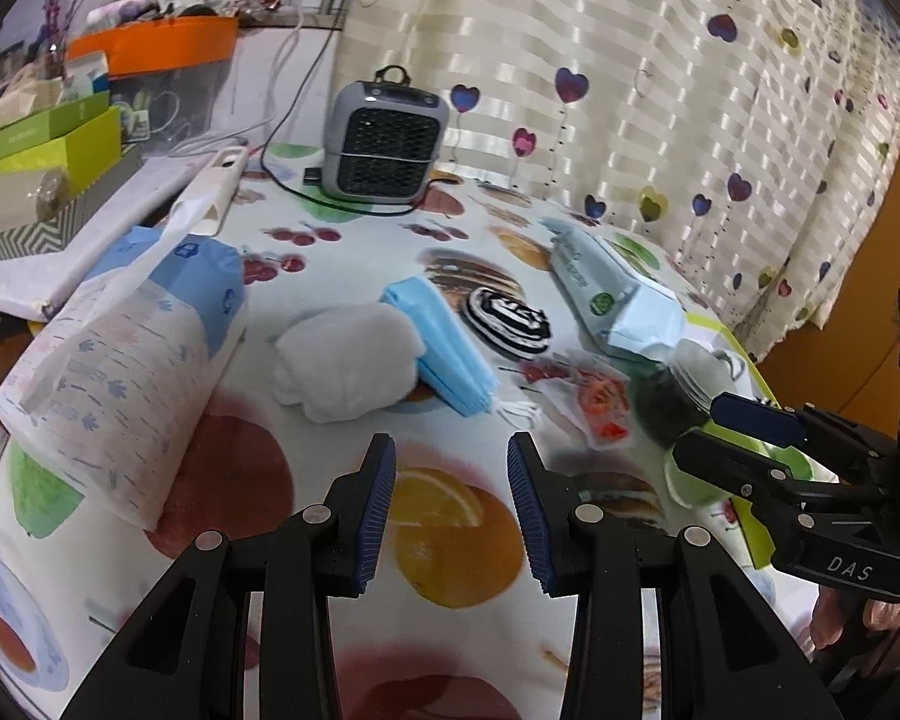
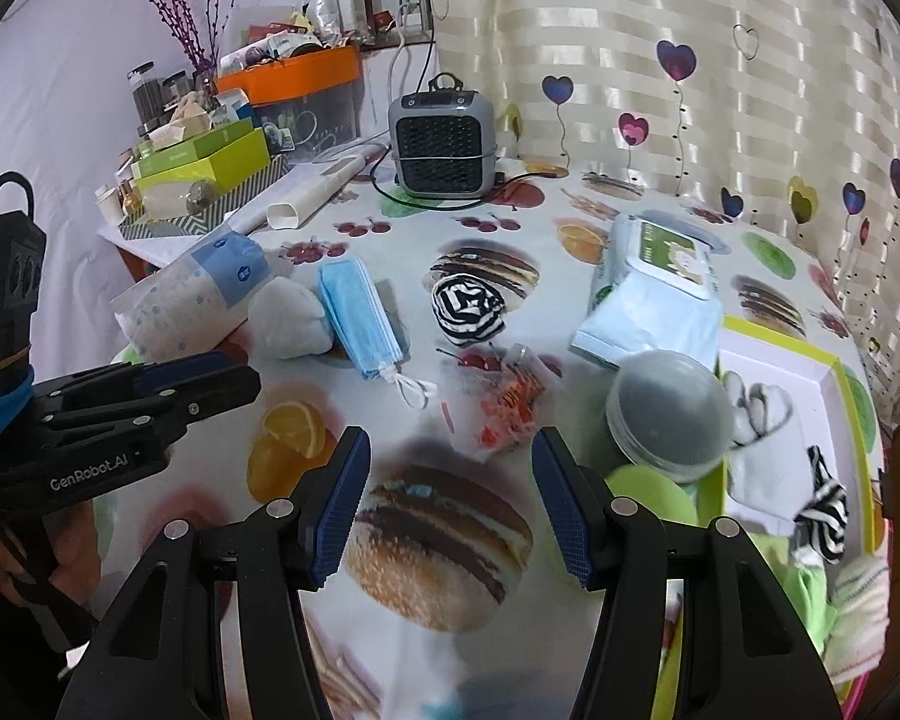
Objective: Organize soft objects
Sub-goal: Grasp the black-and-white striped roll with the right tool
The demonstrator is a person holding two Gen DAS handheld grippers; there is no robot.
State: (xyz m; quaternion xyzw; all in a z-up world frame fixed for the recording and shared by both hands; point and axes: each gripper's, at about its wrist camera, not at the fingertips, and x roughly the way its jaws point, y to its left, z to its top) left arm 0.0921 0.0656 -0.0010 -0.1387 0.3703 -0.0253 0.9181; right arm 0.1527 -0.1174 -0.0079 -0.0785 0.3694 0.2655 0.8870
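On the fruit-print tablecloth lie a white cotton wad [image 1: 345,360] [image 2: 288,324], a stack of blue face masks [image 1: 441,348] [image 2: 360,318], a rolled black-and-white striped cloth [image 1: 510,321] [image 2: 468,303], a wet-wipes pack [image 1: 618,294] [image 2: 654,294] and a small packet with red print [image 1: 594,405] [image 2: 504,402]. A white tray with a lime rim [image 2: 840,372] at the right holds white and striped socks [image 2: 822,504]. My left gripper [image 1: 451,510] is open and empty, short of the cotton and masks. My right gripper [image 2: 450,504] is open and empty, short of the red-print packet.
A paper-wrapped tissue pack [image 1: 114,384] [image 2: 192,294] lies at the left. A grey round lidded container [image 2: 666,414] stands by the tray. A grey heater [image 1: 384,141] [image 2: 444,144] with its cable stands at the back, before a heart-print curtain. Boxes and jars crowd the back left.
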